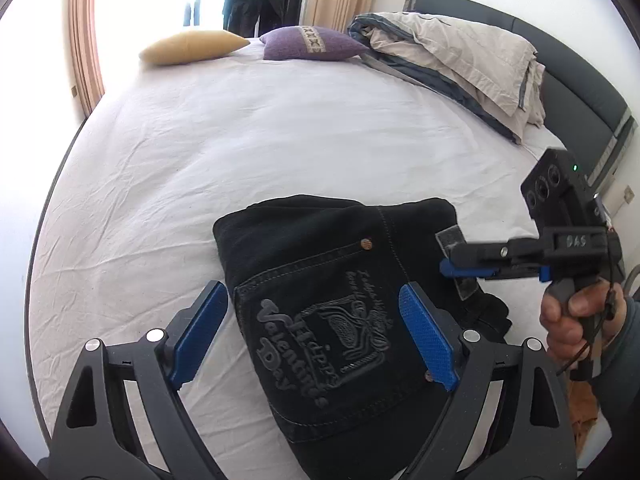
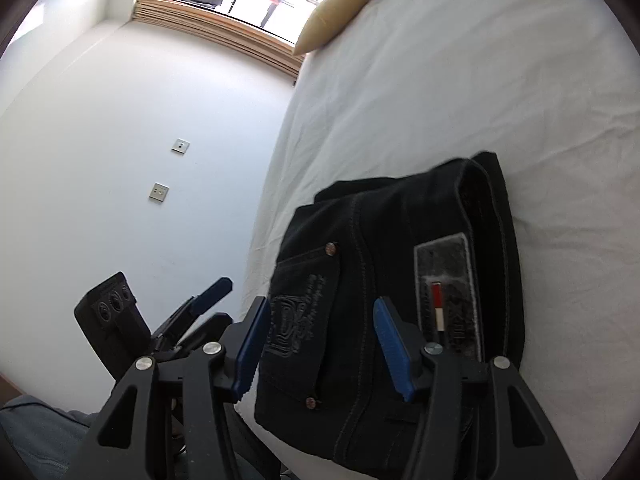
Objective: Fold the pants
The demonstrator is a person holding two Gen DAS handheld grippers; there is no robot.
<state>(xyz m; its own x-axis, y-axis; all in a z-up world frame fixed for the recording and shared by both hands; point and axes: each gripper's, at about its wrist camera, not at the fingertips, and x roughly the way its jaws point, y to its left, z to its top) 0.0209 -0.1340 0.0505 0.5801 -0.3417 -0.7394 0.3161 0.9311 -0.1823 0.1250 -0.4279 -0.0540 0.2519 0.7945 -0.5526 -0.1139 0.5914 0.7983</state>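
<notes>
Left gripper (image 1: 314,332) fingers spread wide apart, gripping nothing, hovering over black pants (image 1: 340,280). Pants folded into a compact bundle, lying on white bed sheet (image 1: 240,140) straight ahead between and beyond its blue pads (image 1: 426,336); embossed back pocket faces up. To its right, right gripper (image 1: 454,260) reaches in sideways at the bundle's right edge, held by a hand (image 1: 576,312). Right gripper (image 2: 316,344) fingers also apart, empty; pants directly in front, waistband label (image 2: 446,292) just beyond the right finger. Left gripper (image 2: 200,304) off to its left. Farther ahead: yellow pillow (image 1: 192,46), purple pillow (image 1: 312,42), folded duvet (image 1: 460,60) by dark headboard (image 1: 580,100).
</notes>
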